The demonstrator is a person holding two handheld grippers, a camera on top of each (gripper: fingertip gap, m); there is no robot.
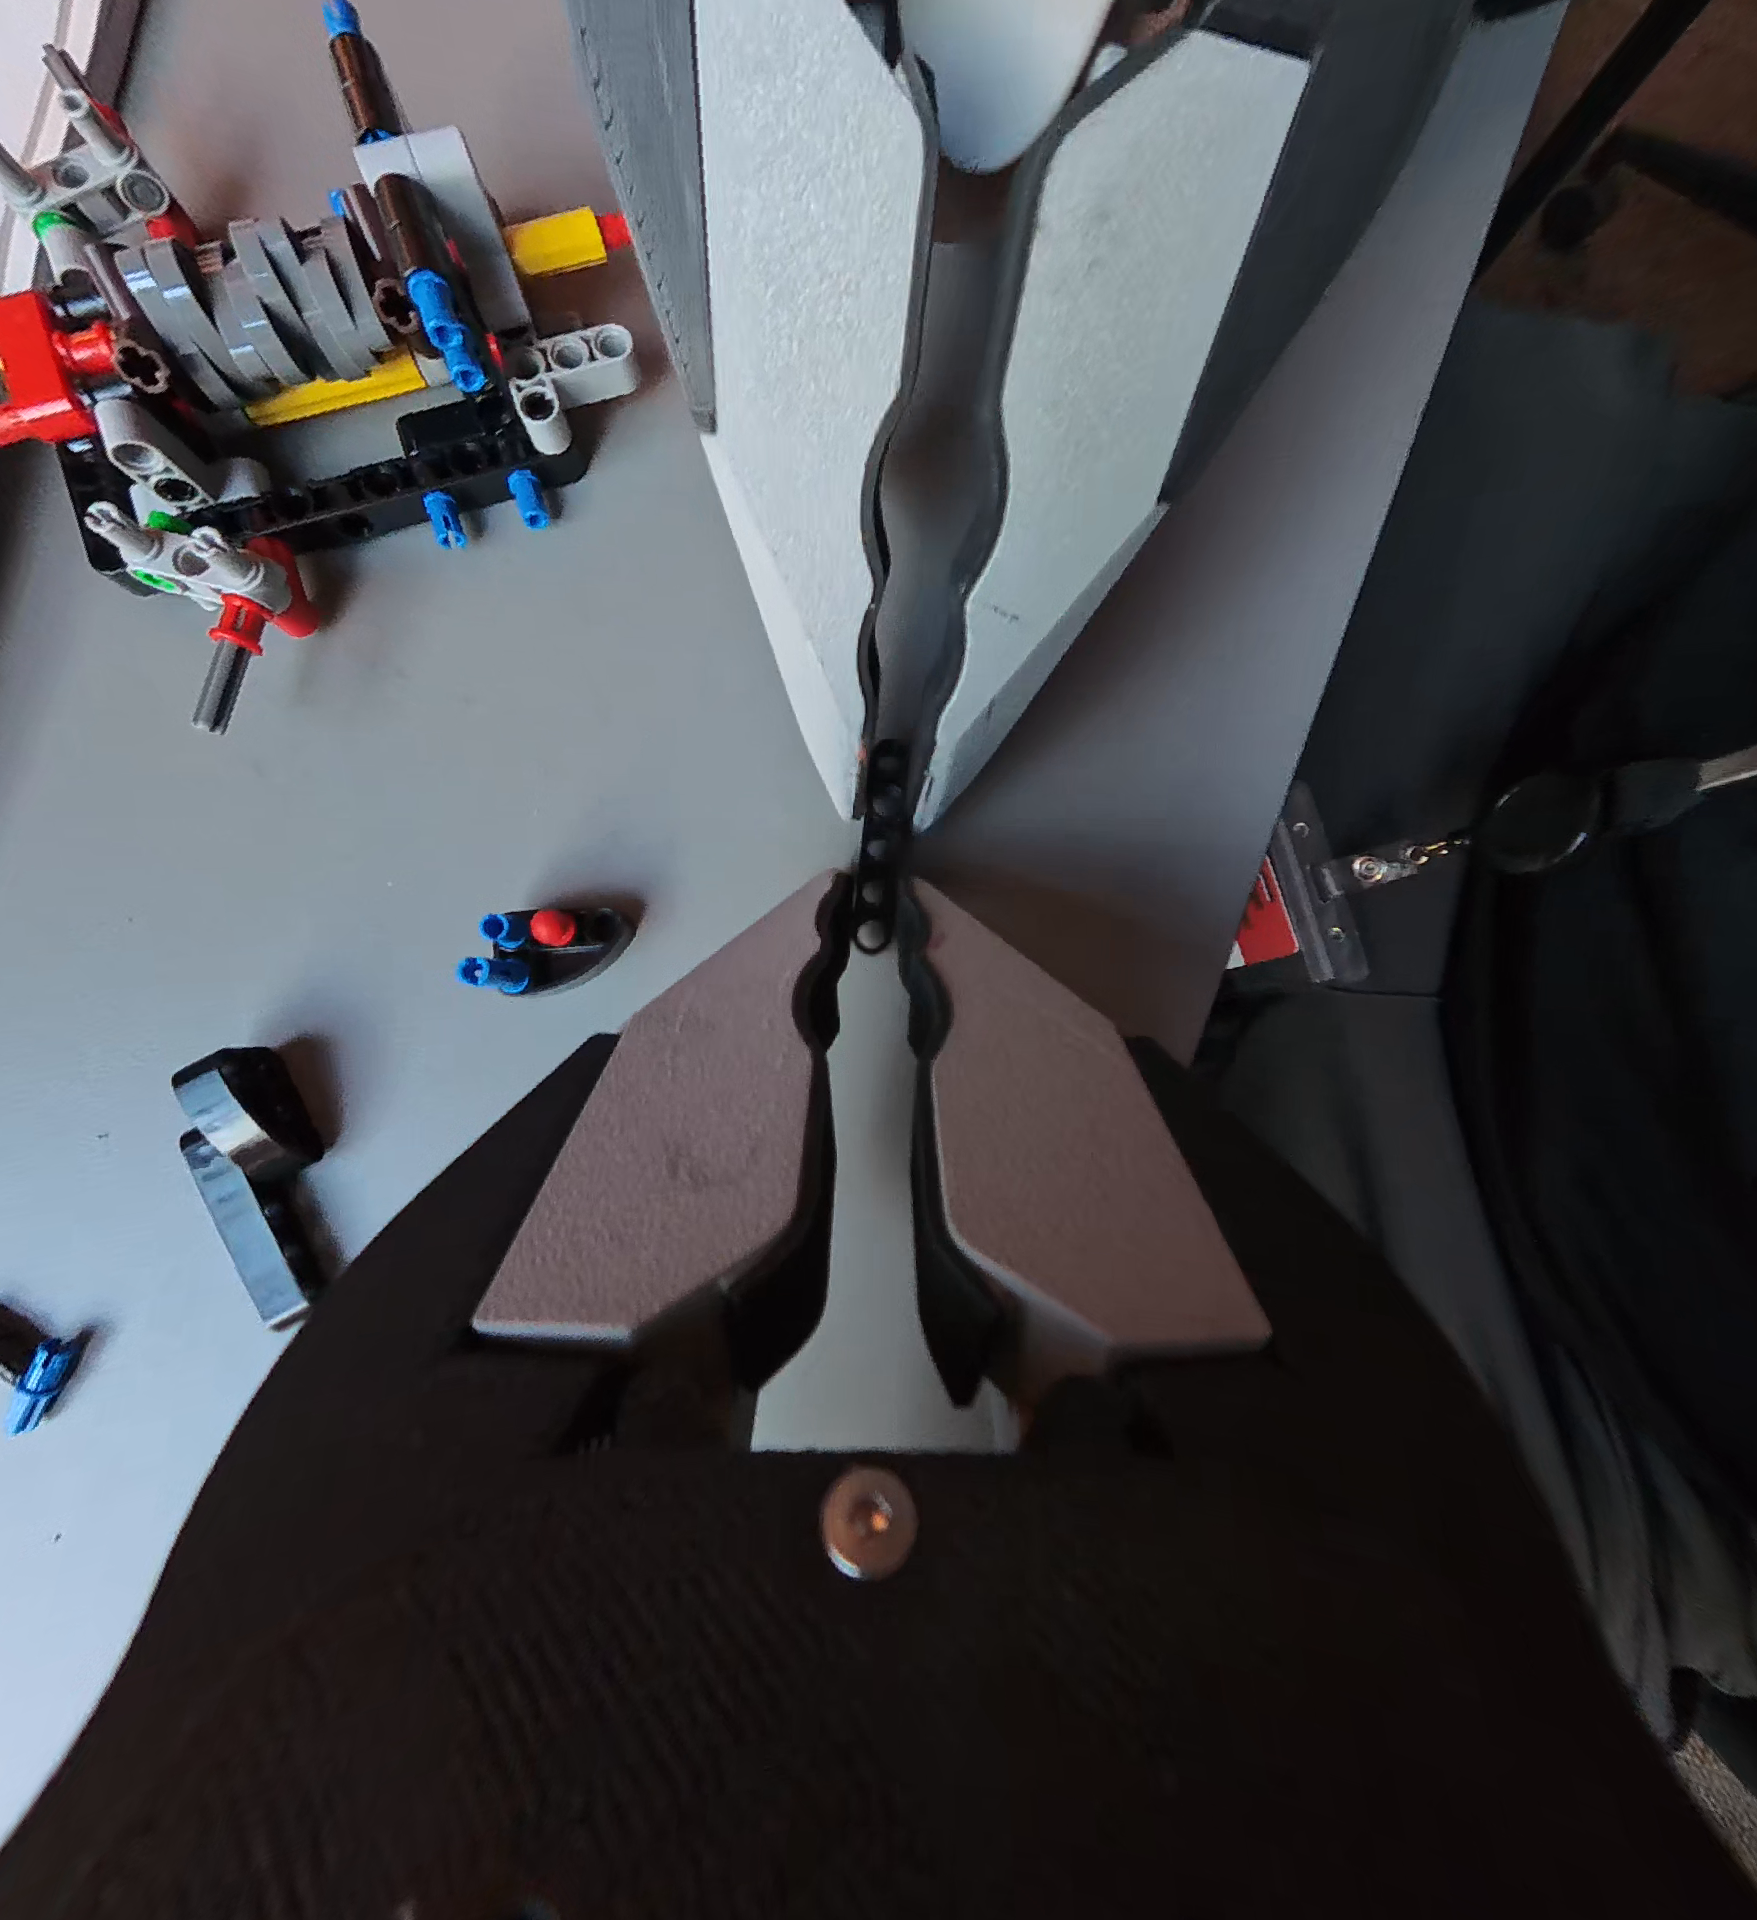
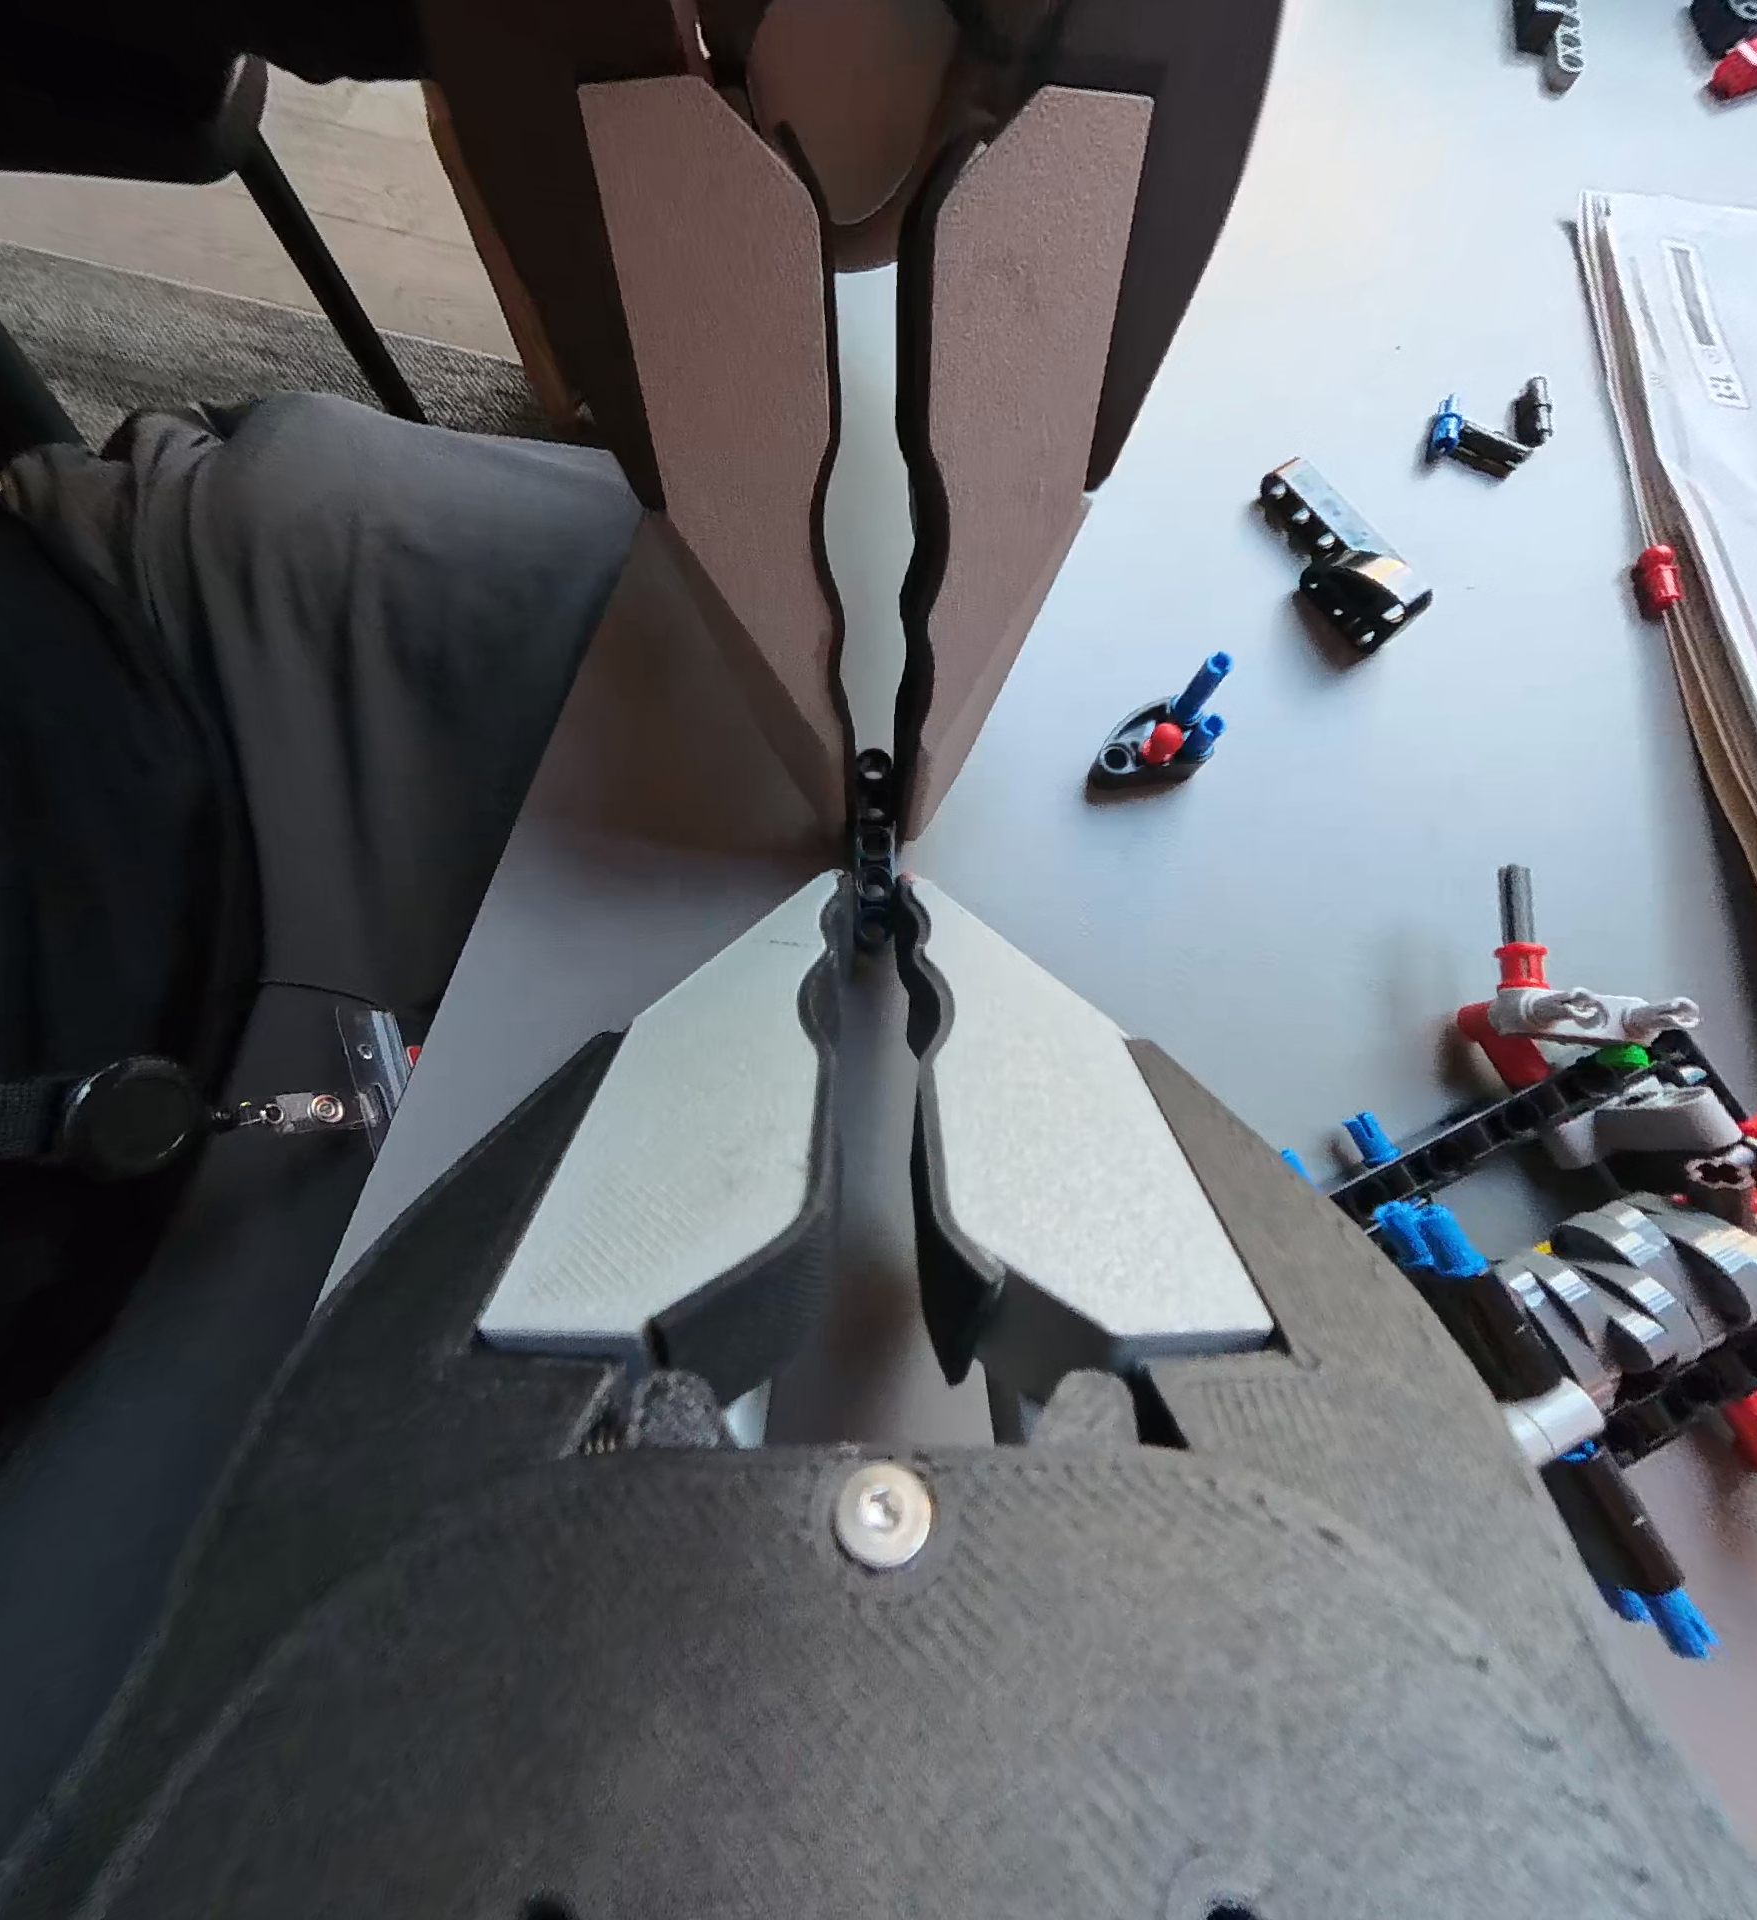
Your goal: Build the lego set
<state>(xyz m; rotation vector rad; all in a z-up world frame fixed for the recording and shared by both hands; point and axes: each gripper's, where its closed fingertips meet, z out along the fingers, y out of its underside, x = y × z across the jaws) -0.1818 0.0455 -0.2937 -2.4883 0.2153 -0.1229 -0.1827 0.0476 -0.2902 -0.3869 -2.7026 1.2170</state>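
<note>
Grey table (image 1: pixel 438 790); both grippers clamp beam (image 1: pixel 879 852).

Claws hide black beam (image 1: pixel 879 852) ends

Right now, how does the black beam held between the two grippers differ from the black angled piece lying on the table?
The black beam is thin and straight; the black angled piece is bent and bulkier. The beam is off the table, pinched at one end by the left gripper and at the other by the right gripper; the angled piece lies loose, untouched. Both are black with rows of pin holes.
</note>
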